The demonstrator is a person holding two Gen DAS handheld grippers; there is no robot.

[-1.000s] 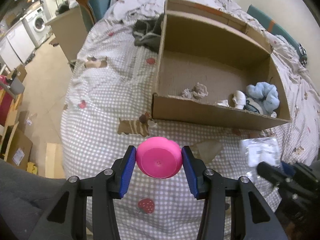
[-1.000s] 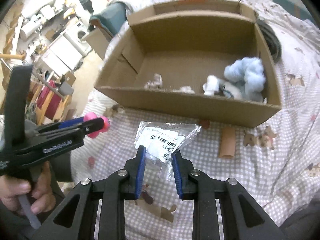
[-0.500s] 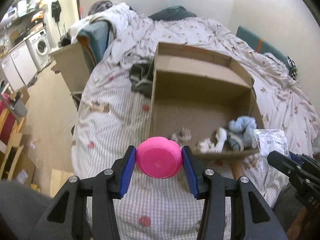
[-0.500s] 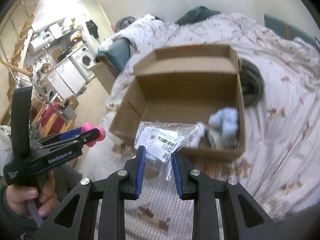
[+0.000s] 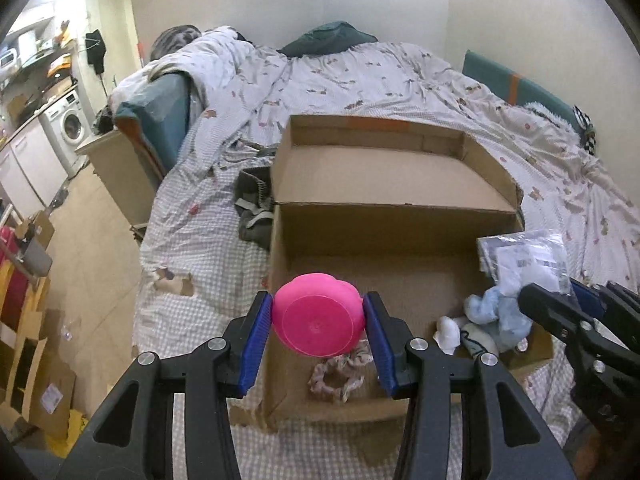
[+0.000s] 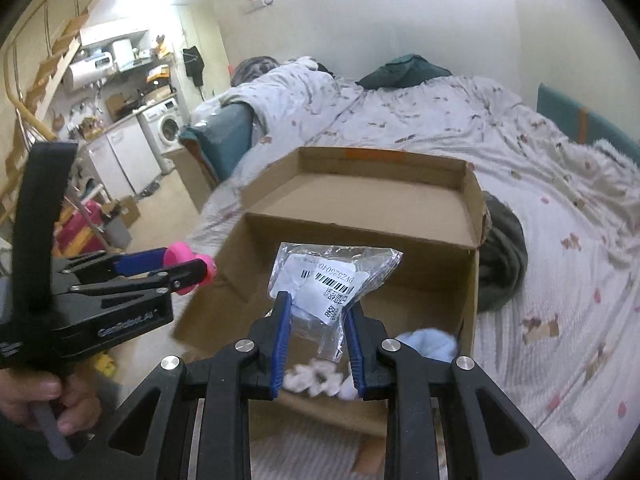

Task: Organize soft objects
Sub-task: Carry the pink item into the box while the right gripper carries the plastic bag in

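My left gripper (image 5: 318, 320) is shut on a round pink soft toy (image 5: 318, 322), held over the near left part of an open cardboard box (image 5: 392, 184) on the bed. My right gripper (image 6: 316, 320) is shut on a clear plastic bag with a barcode label (image 6: 332, 276), above the same box (image 6: 360, 208). Inside the box lie a light blue fluffy item (image 5: 496, 308), a white sock-like piece (image 5: 448, 330) and a patterned scrunchie (image 5: 336, 376). In the right wrist view the left gripper (image 6: 188, 268) with the pink toy (image 6: 182, 266) shows at the left, and a hand (image 6: 48, 404) grips its handle.
The box rests on a checked bedspread (image 5: 200, 280) with a rumpled duvet (image 5: 340, 68) behind. Dark clothing (image 5: 252, 208) lies left of the box and a dark garment (image 6: 504, 264) right of it. Cardboard boxes (image 5: 36, 392) and a washing machine (image 5: 70, 126) stand on the floor left.
Both grippers rose and moved forward from the bedspread in front of the box to above its near edge, still holding the pink toy and the plastic bag. The views tilted up.
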